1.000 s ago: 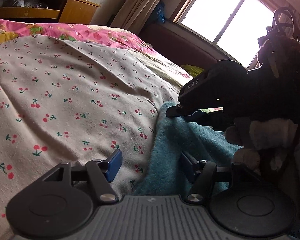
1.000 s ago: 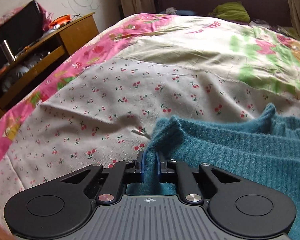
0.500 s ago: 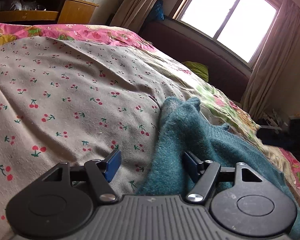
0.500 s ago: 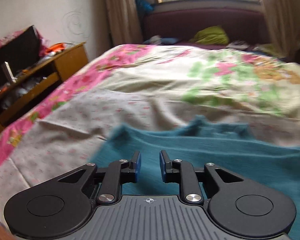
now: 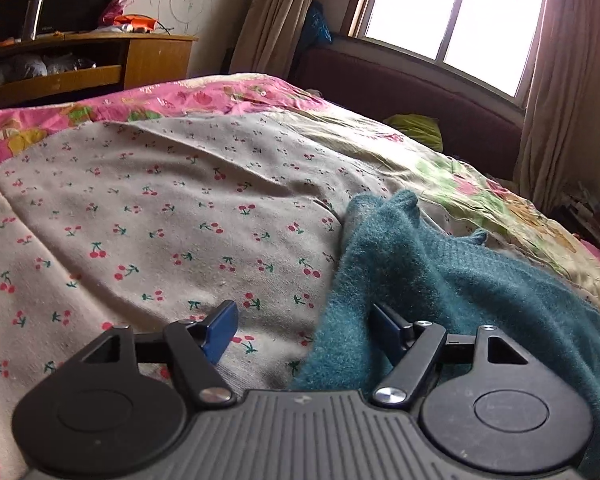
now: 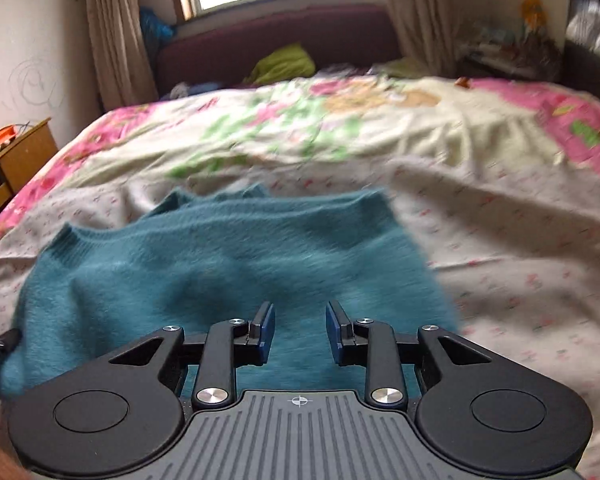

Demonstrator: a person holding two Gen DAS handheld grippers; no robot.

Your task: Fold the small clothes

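right gripper (image 6: pixel 300 332): a second ago clamped on the sweater's edge, half a second ago nearly closed and off it; now fingers standing apart, holding nothing, hanging above the near part of the knit; view is smearing, so it is moving, seemingly pulling back and up
left gripper (image 5: pixel 304 330): fingers wide apart throughout, unchanged; left pad (image 5: pixel 220 330) over the cherry-print sheet (image 5: pixel 140 220), right pad partly buried against the sweater's raised edge; not clamping anything
teal sweater (image 6: pixel 228 264): lying on the bed, on the cherry-print sheet, now spread in a broad flattish shape with ribbed edge at the left in the right wrist view; in the left wrist view its near edge (image 5: pixel 352 288) is still standing up in a soft ridge
meaning: release is looking done; the piece the right gripper was carrying is being left laid down; judging this as end of one fold or spread, next grasp not begun
next: left gripper is sitting well placed to close on the ridge edge; right gripper is needing a fresh edge
risk: fuzzy knit is clinging and slumping; ridge may be unfolding if nudged
unclear: whether layers are doubled under the flat part; cannot tell
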